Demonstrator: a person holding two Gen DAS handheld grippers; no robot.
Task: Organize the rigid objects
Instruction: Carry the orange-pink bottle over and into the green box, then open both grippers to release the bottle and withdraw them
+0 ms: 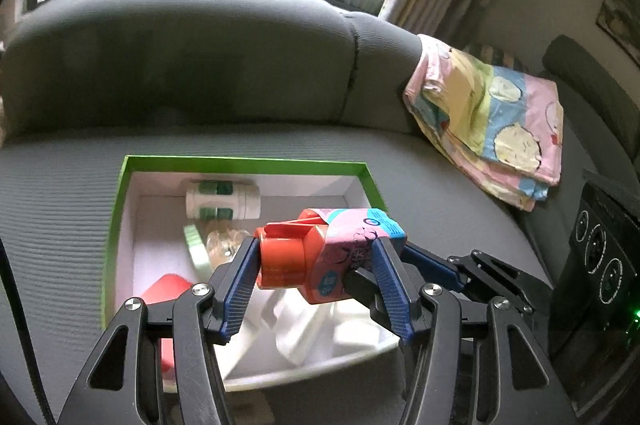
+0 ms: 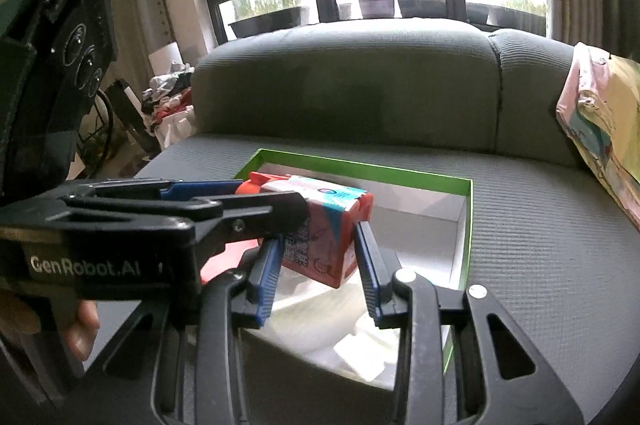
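Here the red bottle [image 1: 320, 257] lies sideways, cap pointing left.

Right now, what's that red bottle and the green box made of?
The red bottle looks like smooth, slightly shiny plastic, with a thin printed wrap around it that crinkles. The green box seems to be stiff cardboard: thin straight walls, matte white inside, green on the rim. The left gripper and right gripper both pinch the bottle.
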